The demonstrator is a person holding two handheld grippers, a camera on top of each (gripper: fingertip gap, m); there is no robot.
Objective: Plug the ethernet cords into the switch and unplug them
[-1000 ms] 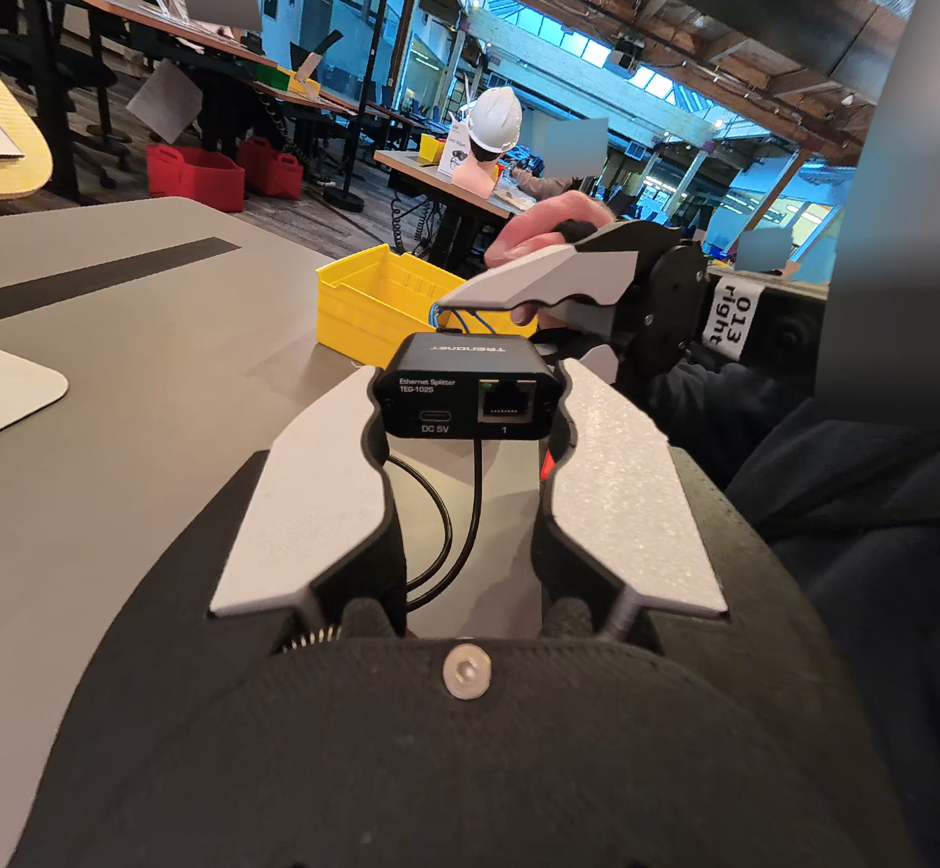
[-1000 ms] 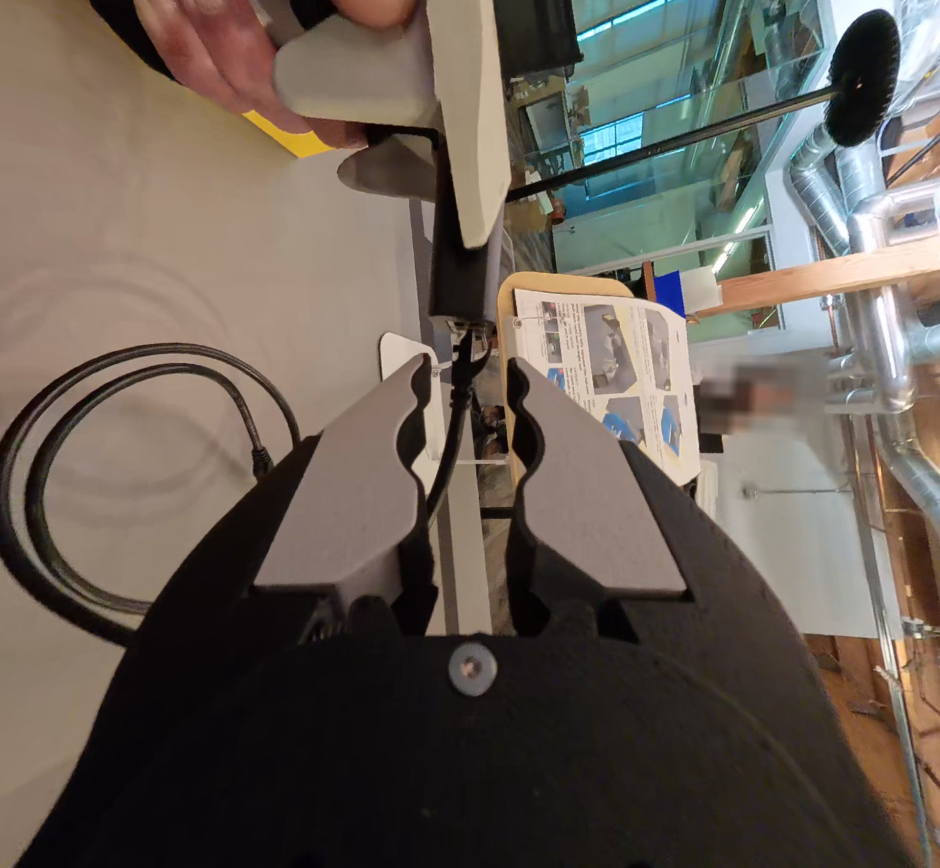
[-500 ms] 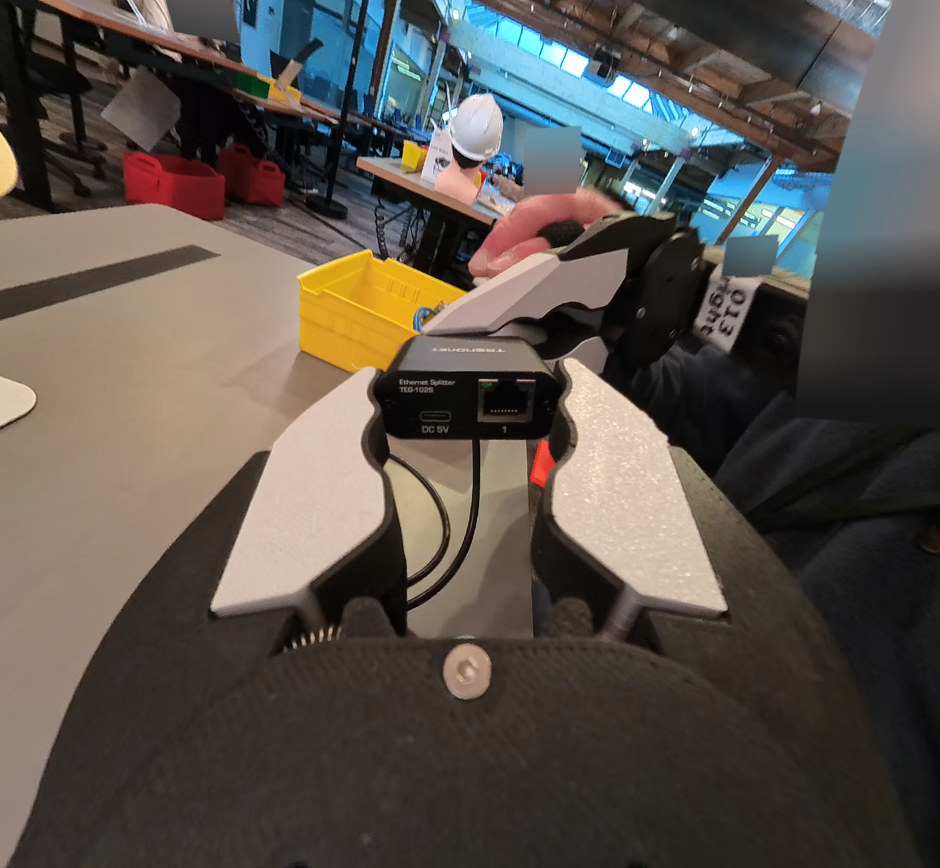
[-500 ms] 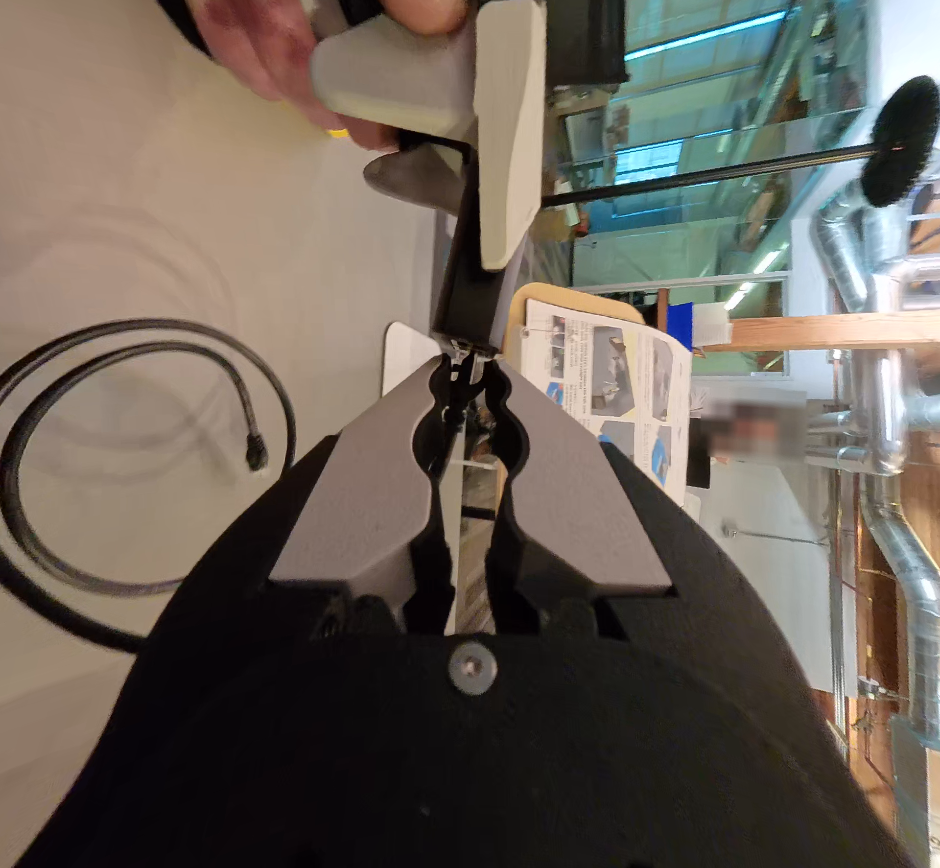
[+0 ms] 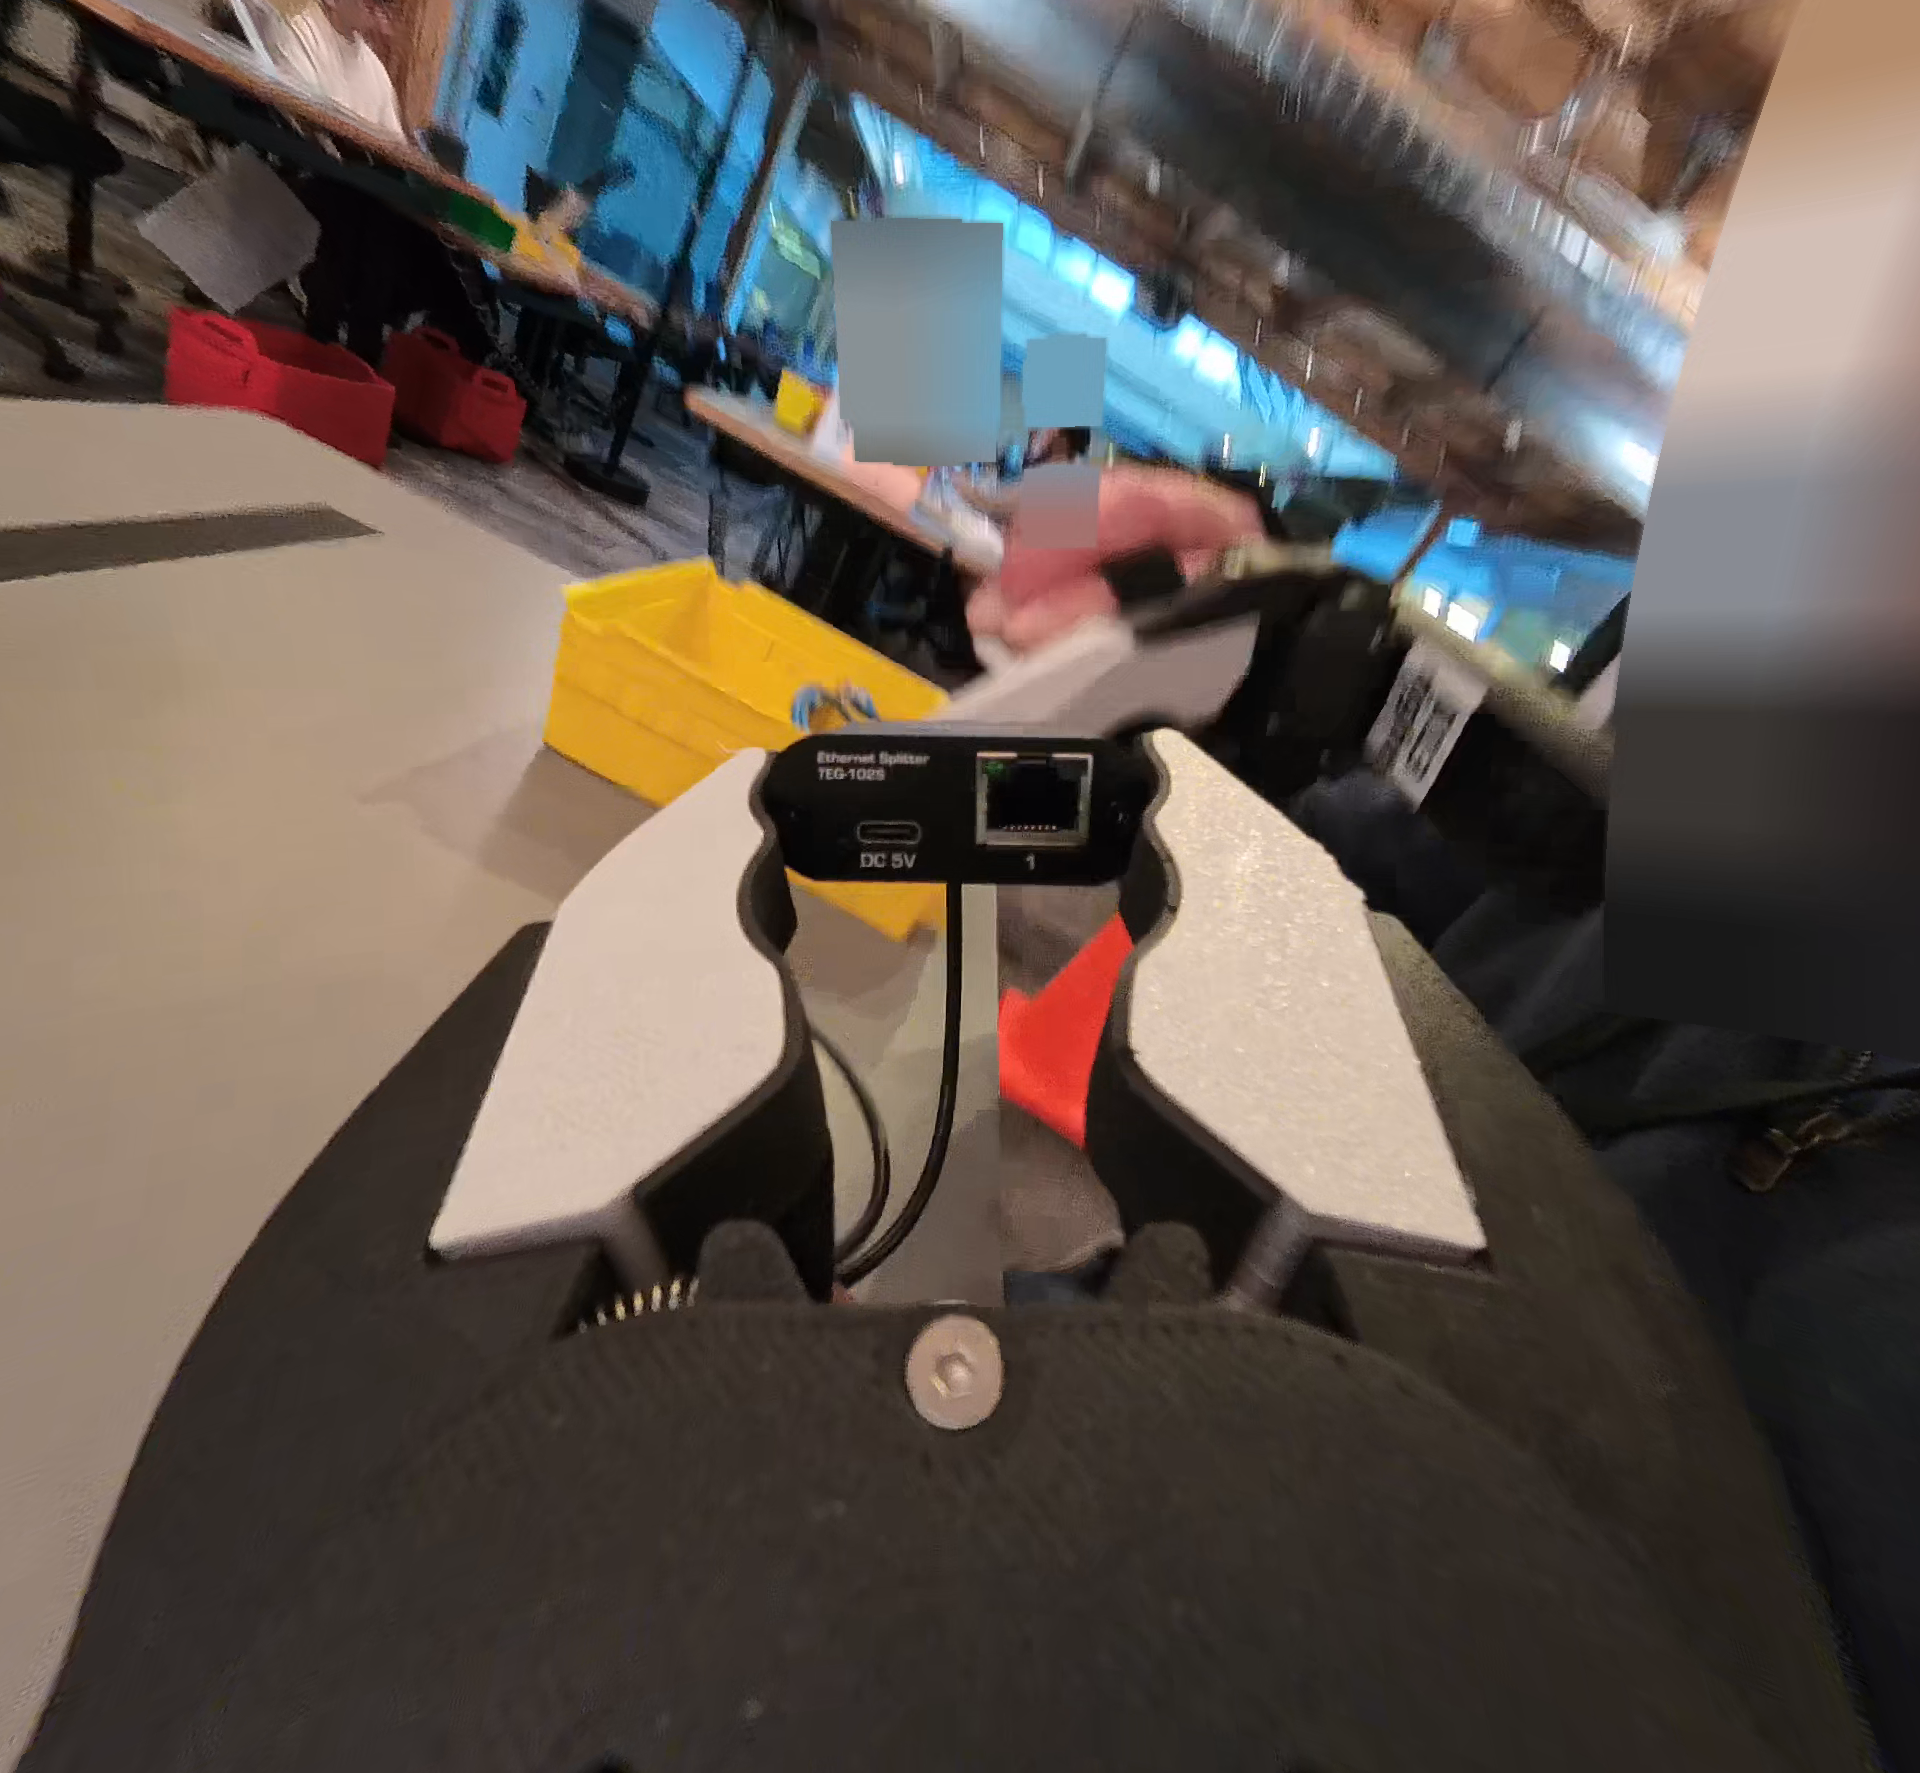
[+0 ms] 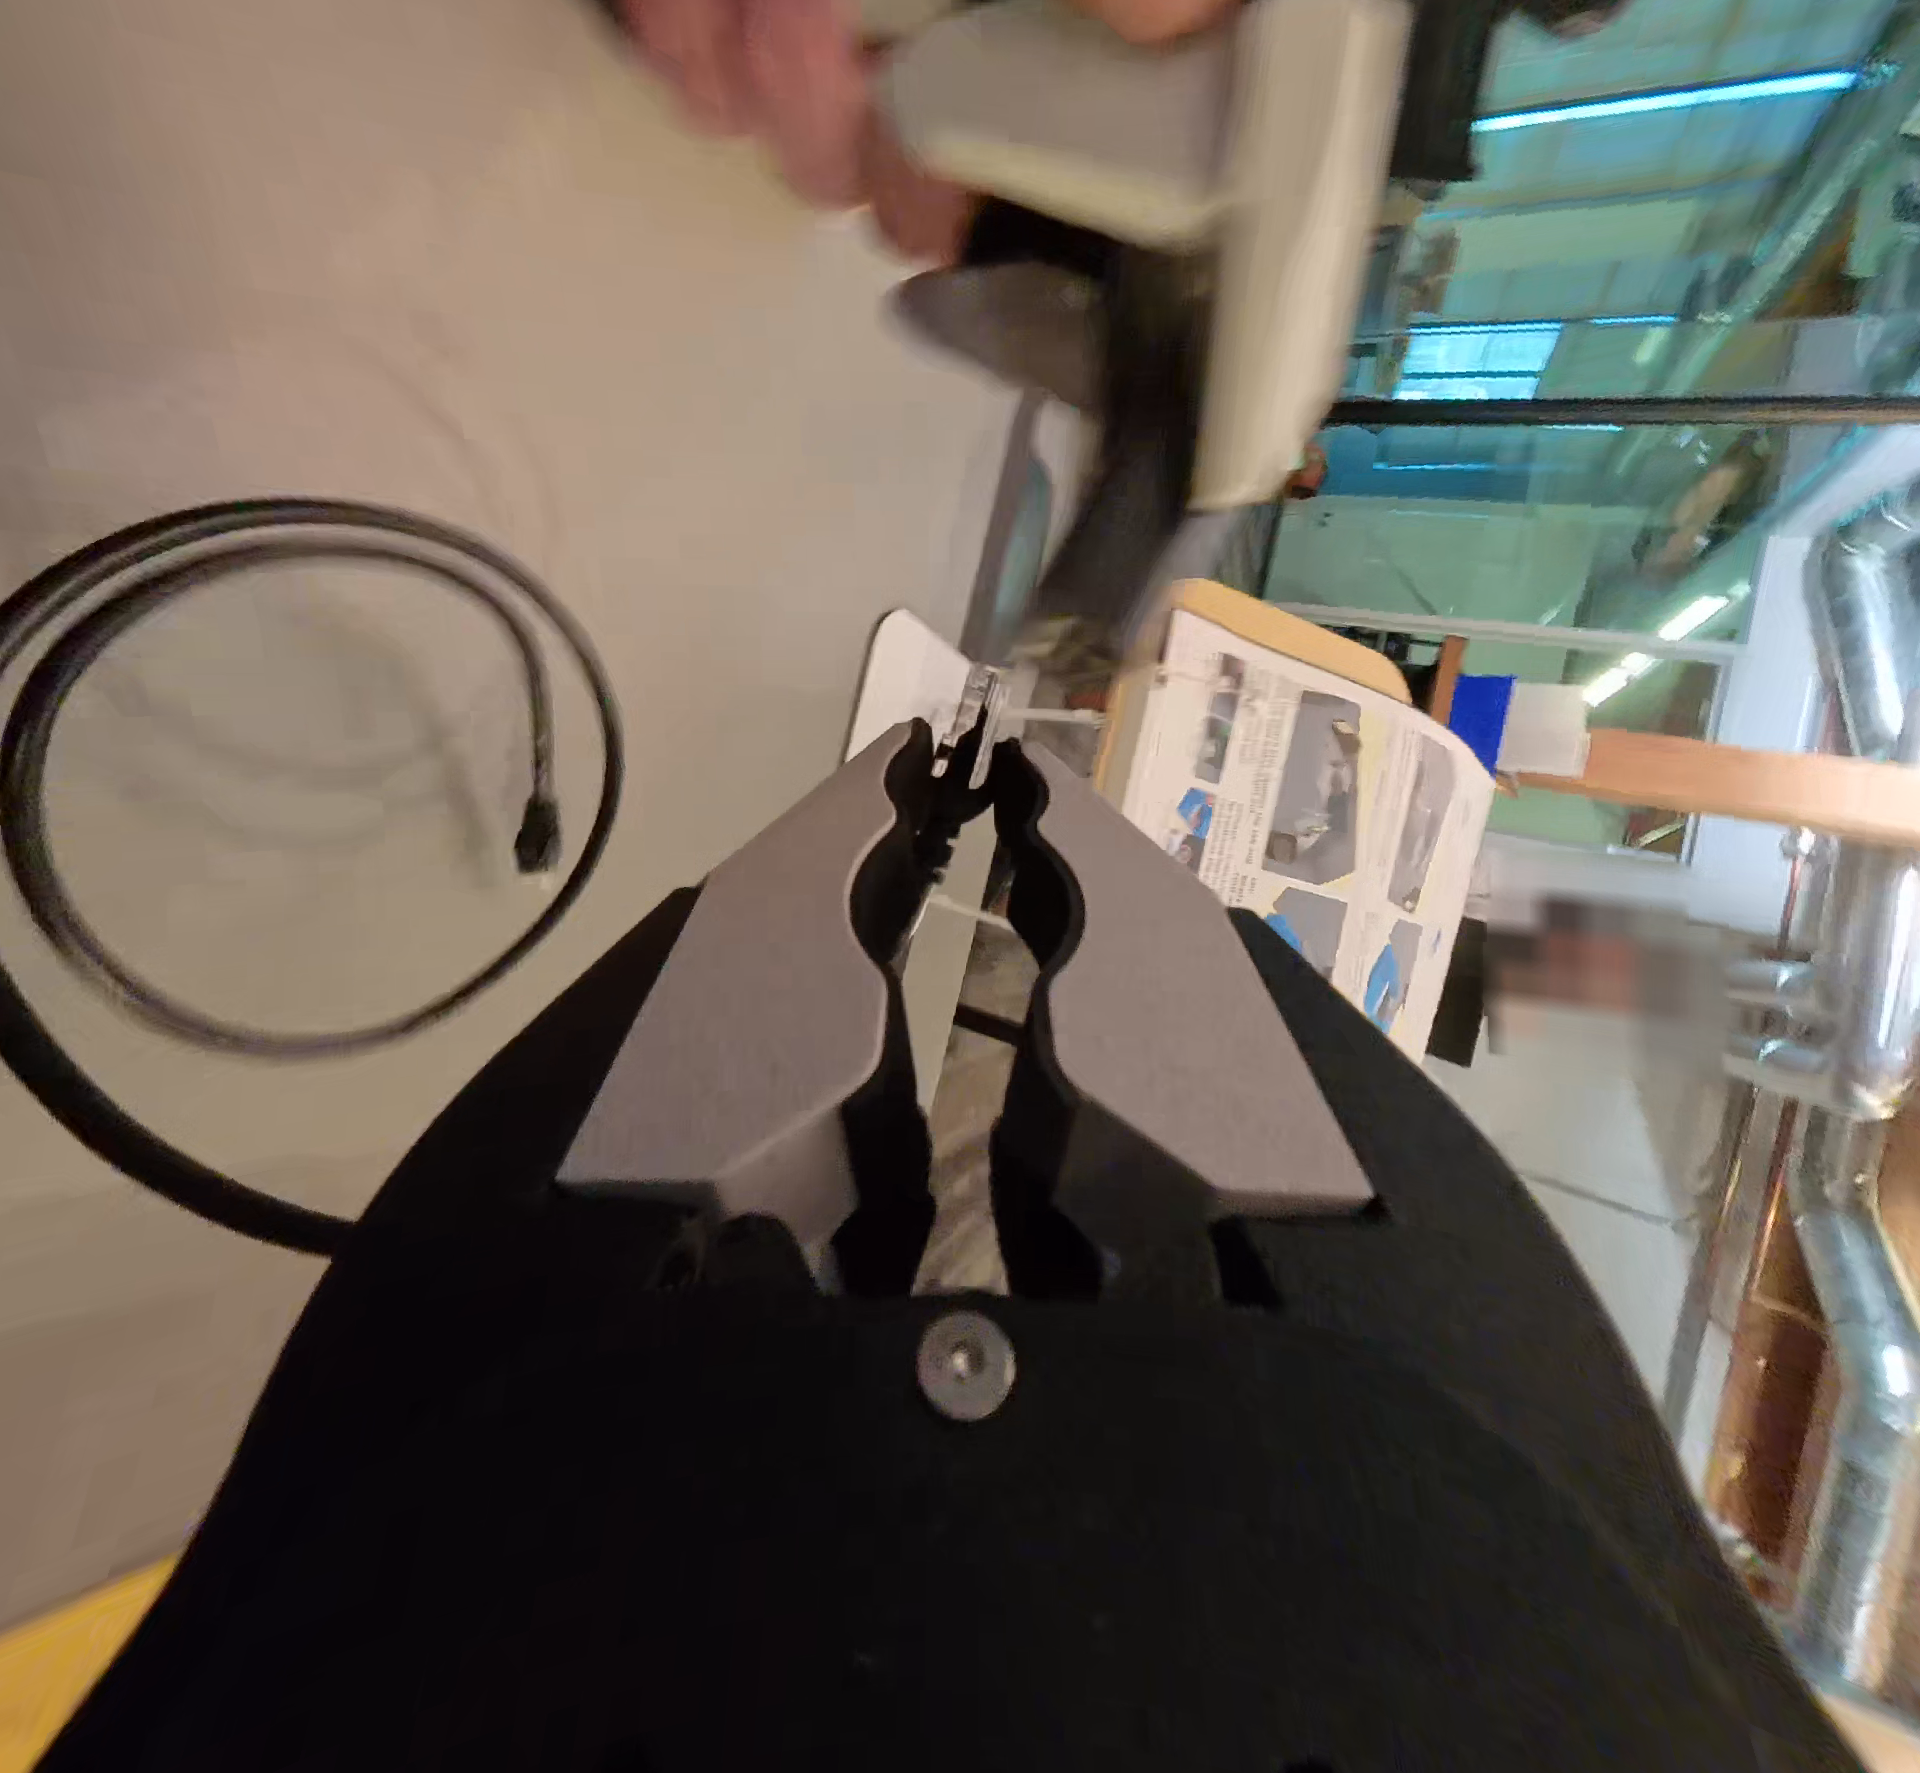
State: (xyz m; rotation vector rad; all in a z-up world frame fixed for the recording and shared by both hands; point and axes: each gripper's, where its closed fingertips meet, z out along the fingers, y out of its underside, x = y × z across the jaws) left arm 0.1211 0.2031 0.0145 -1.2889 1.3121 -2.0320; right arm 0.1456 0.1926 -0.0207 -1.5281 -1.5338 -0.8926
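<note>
My left gripper (image 5: 951, 824) is shut on the black switch (image 5: 894, 814), both pads pressed against its sides. The switch's near face shows an empty port. A thin black cord (image 5: 948, 1048) hangs below it. My right gripper (image 6: 961, 757) is shut on the clear plug (image 6: 977, 705) of a black ethernet cord. The plug's tip sticks out past the fingertips, just clear of the blurred far end of the switch (image 6: 1127, 476). In the right wrist view the left gripper's finger (image 6: 1278, 248) and a hand (image 6: 748, 30) hold the switch above. In the left wrist view the right gripper (image 5: 1164, 674) is blurred behind the switch.
A black cable (image 6: 312, 518) lies coiled on the grey table (image 6: 312, 217), its small end plug (image 6: 535, 845) loose. A yellow bin (image 5: 686, 674) stands behind the switch. A printed sheet on a wooden board (image 6: 1320, 819) and a white pad (image 6: 894, 674) lie beyond my right fingertips.
My right gripper closed on the plug at the switch's far end, and the plug has come out of the port. The left gripper has lifted and tilted the switch; both views blur.
</note>
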